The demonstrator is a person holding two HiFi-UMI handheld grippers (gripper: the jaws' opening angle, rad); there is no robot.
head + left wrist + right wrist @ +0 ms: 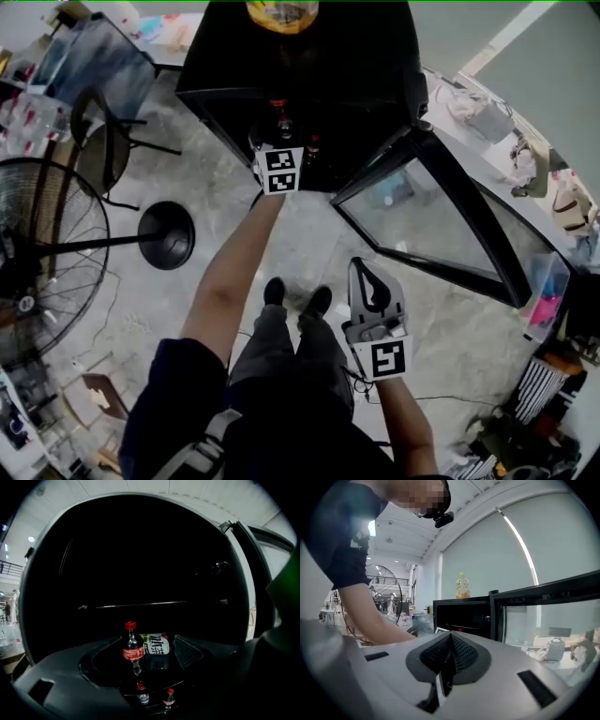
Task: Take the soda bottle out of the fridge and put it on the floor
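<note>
The soda bottle (132,648), dark with a red cap and red label, stands upright on a shelf inside the black fridge (300,66). In the head view its cap (278,106) shows just beyond my left gripper (281,141), which reaches into the fridge opening. In the left gripper view my left gripper (140,660) is open. The bottle stands ahead between the two jaws and neither pad touches it. My right gripper (364,281) hangs shut and empty over the concrete floor, near the open door; its pads (459,656) meet.
A white-and-green labelled bottle (157,644) lies behind the soda bottle, and two small bottles (142,693) show below the shelf. The fridge's glass door (441,216) swings open at right. A floor fan (47,253), its base (167,234) and a chair (103,141) stand left.
</note>
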